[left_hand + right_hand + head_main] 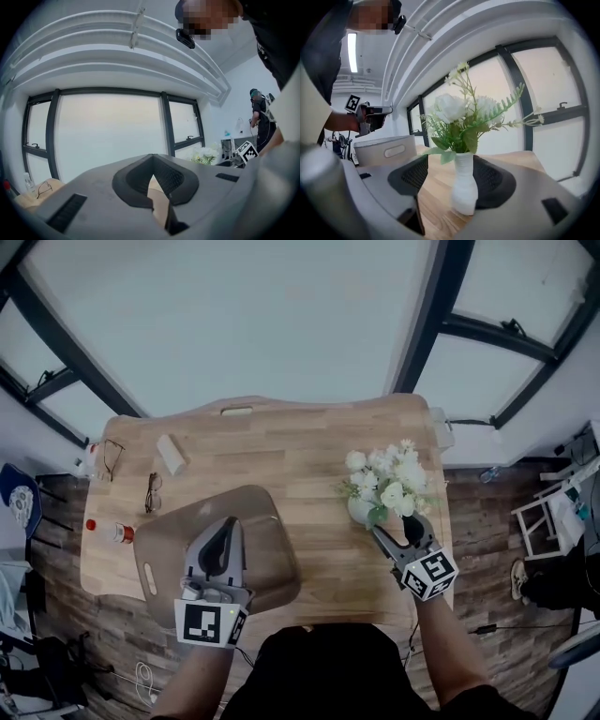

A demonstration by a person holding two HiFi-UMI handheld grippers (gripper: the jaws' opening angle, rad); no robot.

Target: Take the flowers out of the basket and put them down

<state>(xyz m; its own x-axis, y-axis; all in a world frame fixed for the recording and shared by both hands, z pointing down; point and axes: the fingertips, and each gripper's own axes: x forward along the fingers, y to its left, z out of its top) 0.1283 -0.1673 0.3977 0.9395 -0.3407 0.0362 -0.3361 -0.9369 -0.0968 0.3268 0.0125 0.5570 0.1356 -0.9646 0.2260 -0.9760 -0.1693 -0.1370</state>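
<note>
on the table (309, 456), flowers (389, 479) stand between right gripper's (394, 529) parted jaws; left gripper (224, 526) closed.

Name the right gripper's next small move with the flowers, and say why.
Probably draw the right gripper straight back, clear of the vase. The flowers stand upright in it on the table, outside the basket, and the jaws stand apart on either side of it.
</note>
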